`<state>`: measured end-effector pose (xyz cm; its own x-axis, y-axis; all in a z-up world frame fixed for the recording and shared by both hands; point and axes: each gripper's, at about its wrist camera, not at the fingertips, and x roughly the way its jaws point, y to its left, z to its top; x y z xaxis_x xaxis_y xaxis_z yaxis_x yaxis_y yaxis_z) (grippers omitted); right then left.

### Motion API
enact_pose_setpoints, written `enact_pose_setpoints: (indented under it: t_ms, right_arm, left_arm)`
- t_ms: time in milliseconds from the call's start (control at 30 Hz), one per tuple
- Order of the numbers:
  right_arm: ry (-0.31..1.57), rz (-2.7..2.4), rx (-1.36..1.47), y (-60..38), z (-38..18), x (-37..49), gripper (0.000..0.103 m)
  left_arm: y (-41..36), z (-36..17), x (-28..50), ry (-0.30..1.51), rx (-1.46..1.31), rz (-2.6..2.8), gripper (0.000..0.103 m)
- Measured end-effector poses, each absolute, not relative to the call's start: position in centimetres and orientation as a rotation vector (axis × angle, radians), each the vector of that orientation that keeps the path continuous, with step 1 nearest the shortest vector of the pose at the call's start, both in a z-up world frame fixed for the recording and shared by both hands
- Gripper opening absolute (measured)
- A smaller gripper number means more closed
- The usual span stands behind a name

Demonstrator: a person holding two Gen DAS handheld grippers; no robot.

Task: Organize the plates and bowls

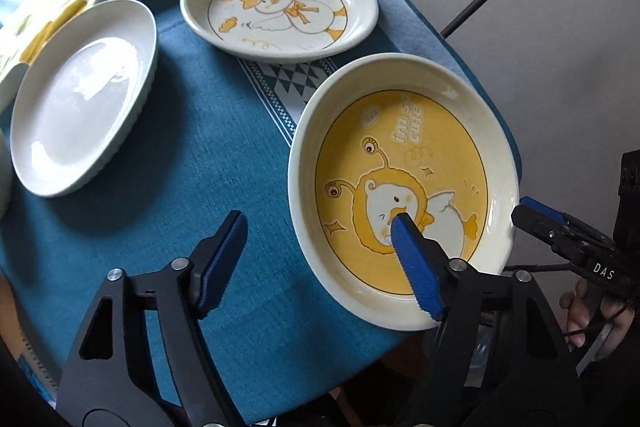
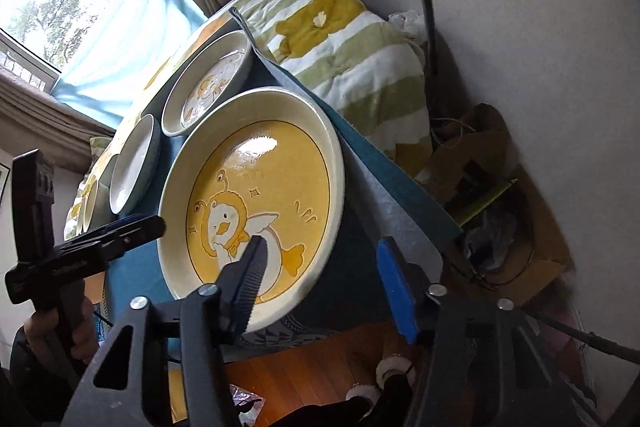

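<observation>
I am holding my left gripper [image 1: 316, 227] over the near rim of the yellow plate [image 1: 404, 195], low and right in the left view; its jaws are standing apart, one finger inside the plate, the other over the blue cloth [image 1: 192, 187], neither pad pressing. My right gripper [image 2: 320, 259] is straddling the same plate's rim at the bottom of the right view, jaws partly apart, one finger over the duck picture, the other outside; I cannot see the pads pinching. Farther up, the white duck plate [image 1: 280, 3] is sitting at top centre, the plain white plate [image 1: 80, 99] at left. A striped quilt [image 2: 340, 39] is lying beyond.
</observation>
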<state>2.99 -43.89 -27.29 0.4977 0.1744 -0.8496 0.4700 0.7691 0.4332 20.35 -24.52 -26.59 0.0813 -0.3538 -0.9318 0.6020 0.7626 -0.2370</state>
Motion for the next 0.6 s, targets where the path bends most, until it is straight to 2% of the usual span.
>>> enact_pose_setpoints:
  t_ms: [100, 167, 233, 300, 333, 400, 600]
  right_arm:
    - [1.062, -0.167, 0.691, -44.1, -27.9, 3.8, 0.033]
    - [1.069, -0.155, 0.684, -44.3, -28.2, 4.5, 0.030]
    - [1.069, -0.148, 0.674, -44.5, -28.4, 5.0, 0.024]
    - [1.070, -0.143, 0.666, -44.7, -28.7, 5.5, 0.018]
    - [1.069, -0.145, 0.659, -44.8, -28.8, 5.6, 0.017]
    - [1.074, -0.149, 0.646, -44.9, -29.1, 5.9, 0.013]
    - [1.087, -0.142, 0.638, -45.3, -29.6, 6.5, 0.011]
  left_arm:
    - [-24.9, -27.8, 20.8, 1.335, 0.227, -0.727, 0.052]
    - [-25.0, -28.2, 21.1, 1.348, 0.223, -0.724, 0.047]
    - [-25.1, -28.6, 21.3, 1.357, 0.217, -0.724, 0.034]
    - [-25.3, -29.1, 21.5, 1.368, 0.213, -0.723, 0.029]
    - [-25.3, -29.3, 21.7, 1.371, 0.212, -0.723, 0.022]
    - [-25.2, -29.7, 21.7, 1.379, 0.211, -0.723, 0.018]
    - [-25.5, -30.7, 21.8, 1.358, 0.223, -0.731, 0.018]
